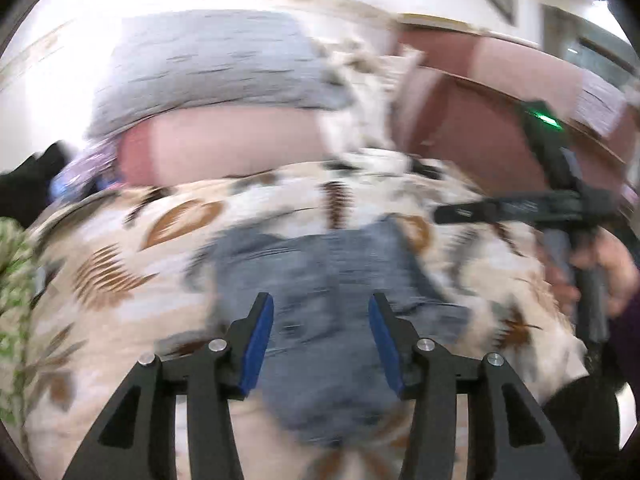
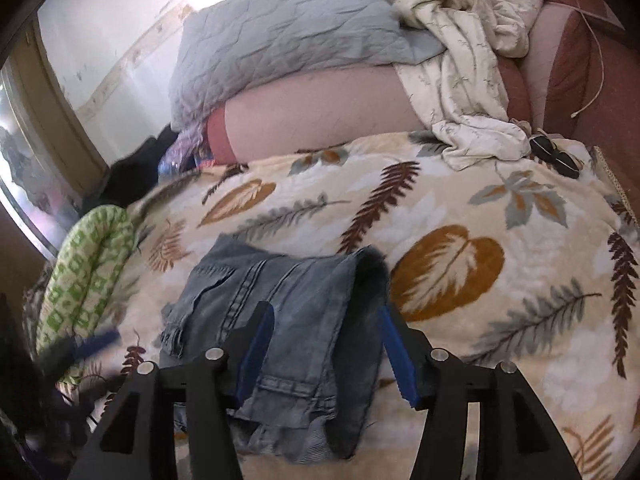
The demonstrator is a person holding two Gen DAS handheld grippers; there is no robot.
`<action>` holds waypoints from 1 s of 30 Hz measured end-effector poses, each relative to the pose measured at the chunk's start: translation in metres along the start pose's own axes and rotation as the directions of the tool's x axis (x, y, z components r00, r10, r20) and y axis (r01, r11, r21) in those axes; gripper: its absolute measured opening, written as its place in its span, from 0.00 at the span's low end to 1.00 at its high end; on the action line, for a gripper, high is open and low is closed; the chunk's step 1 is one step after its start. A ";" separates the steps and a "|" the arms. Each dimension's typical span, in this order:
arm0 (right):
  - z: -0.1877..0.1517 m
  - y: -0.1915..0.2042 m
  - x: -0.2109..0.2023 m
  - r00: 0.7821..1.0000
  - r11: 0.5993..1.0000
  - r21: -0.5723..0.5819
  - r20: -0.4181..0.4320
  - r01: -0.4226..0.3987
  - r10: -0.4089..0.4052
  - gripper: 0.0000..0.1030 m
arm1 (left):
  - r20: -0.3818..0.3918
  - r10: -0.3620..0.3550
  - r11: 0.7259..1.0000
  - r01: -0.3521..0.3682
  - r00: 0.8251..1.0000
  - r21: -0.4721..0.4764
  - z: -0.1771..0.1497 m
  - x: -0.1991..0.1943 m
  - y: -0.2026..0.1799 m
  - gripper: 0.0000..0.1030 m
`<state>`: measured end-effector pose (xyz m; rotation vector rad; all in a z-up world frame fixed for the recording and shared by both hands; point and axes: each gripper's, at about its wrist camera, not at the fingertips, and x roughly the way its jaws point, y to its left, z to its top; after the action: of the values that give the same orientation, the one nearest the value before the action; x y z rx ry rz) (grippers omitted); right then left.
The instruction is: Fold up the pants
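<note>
Faded blue jeans point(image 2: 288, 320) lie folded into a compact bundle on a leaf-patterned blanket point(image 2: 460, 240). In the right wrist view my right gripper point(image 2: 326, 310) is open above the bundle, its blue pads point(image 2: 256, 352) apart and empty. The left wrist view is motion-blurred; the jeans point(image 1: 324, 288) lie under my left gripper point(image 1: 322, 300), which is open and empty. The right gripper's body point(image 1: 560, 208) and the hand holding it show at the right of the left wrist view. The left gripper point(image 2: 96, 340) shows as a blur at the lower left of the right wrist view.
A grey quilted pillow point(image 2: 280, 40) and a pink pillow point(image 2: 320, 116) lie at the head of the bed. A crumpled cream sheet point(image 2: 460, 60) and a dark object point(image 2: 556, 156) lie at the back right. A green-patterned cloth point(image 2: 88, 264) lies at the left edge.
</note>
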<state>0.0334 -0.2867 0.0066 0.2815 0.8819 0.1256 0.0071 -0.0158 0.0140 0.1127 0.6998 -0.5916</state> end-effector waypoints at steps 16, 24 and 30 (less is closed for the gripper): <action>0.005 0.064 0.102 0.985 0.988 -0.099 -0.110 0.120 -0.130 0.57 | -0.157 0.135 0.988 -0.145 0.978 -0.049 -0.023 0.051 0.023 0.49; -0.020 0.046 0.117 0.971 0.982 -0.089 -0.159 0.165 -0.178 0.63 | -0.196 0.136 0.990 -0.142 0.971 -0.020 -0.033 0.065 0.005 0.50; -0.031 0.034 0.117 0.969 0.982 -0.076 -0.165 0.171 -0.181 0.63 | -0.246 0.107 0.991 -0.124 0.963 -0.054 -0.043 0.074 0.008 0.50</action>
<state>0.0828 -0.2224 -0.0889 0.1352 1.0678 0.0114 0.0323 -0.0319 -0.0666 0.1623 0.9441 -0.4441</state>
